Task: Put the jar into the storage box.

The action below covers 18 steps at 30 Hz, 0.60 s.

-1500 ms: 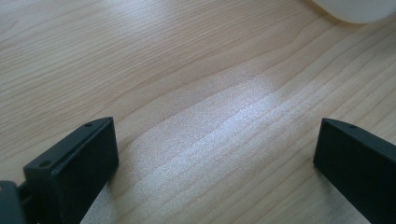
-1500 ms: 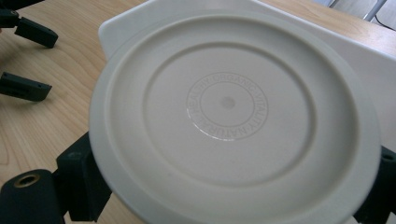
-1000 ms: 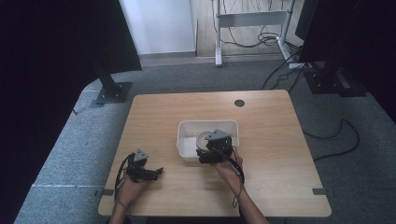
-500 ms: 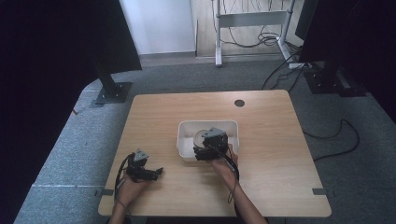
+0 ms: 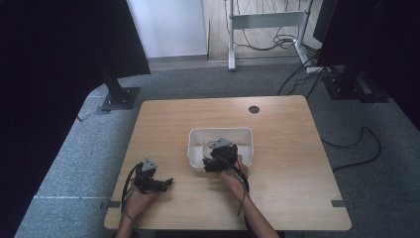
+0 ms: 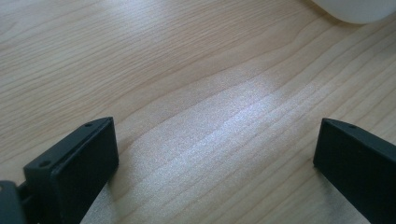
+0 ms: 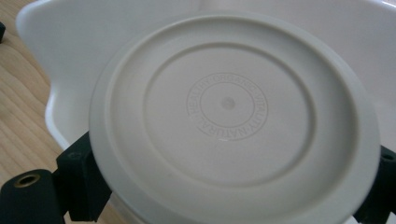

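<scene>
A round cream lid (image 7: 229, 121) with embossed lettering sits between the jaws of my right gripper (image 7: 229, 186), which is shut on its rim. It hangs over the inside of a white plastic bin (image 7: 70, 46). From above, the right gripper (image 5: 208, 158) is at the bin's (image 5: 223, 132) front left part, with the lid (image 5: 202, 148) just beyond it. My left gripper (image 5: 167, 183) rests low over the table (image 5: 287, 148) near the front left. Its jaws stand wide open (image 6: 215, 154) with nothing but bare wood between them.
A corner of the white bin (image 6: 355, 9) shows ahead of the left gripper. The table has a round cable hole (image 5: 254, 109) at the back right. Dark stands and cables lie on the floor behind the table.
My right gripper has shifted slightly left over the bin with the lid in it. The left gripper has stayed in place.
</scene>
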{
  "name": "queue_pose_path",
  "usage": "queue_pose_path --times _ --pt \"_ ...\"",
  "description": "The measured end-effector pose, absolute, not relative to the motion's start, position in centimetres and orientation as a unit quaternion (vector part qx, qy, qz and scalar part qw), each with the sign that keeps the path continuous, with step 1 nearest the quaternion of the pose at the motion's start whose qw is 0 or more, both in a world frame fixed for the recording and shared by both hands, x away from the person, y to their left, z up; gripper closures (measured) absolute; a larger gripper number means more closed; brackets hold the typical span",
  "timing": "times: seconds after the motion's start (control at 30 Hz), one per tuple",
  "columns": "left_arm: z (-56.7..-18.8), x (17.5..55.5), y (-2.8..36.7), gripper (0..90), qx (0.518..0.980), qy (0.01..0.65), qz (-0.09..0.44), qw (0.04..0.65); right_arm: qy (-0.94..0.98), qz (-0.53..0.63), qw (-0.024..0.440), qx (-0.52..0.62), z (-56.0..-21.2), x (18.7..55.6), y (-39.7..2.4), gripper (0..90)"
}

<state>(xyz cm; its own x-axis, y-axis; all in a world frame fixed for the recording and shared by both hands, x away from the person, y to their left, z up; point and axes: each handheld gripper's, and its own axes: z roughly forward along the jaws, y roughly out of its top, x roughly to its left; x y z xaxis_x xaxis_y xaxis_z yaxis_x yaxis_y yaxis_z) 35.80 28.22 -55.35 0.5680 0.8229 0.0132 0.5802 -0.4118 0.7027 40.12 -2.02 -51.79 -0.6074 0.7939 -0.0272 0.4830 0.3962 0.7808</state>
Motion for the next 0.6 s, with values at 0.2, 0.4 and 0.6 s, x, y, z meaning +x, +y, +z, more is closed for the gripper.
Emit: queue_pose_path --times 0.2,0.4,0.6 --pt "-55.35 35.81 28.23 0.0 0.821 0.427 0.182 0.333 0.812 0.379 0.198 0.397 -52.06 40.52 -1.97 9.1" --pt "-55.35 35.81 28.23 0.0 0.821 0.427 0.182 0.333 0.809 0.384 0.190 0.402 -52.21 40.81 -2.16 9.1" --pt "-55.36 35.80 28.23 0.0 0.820 0.427 0.182 0.333 0.807 0.388 0.179 0.407 -52.20 41.00 -2.41 9.0"
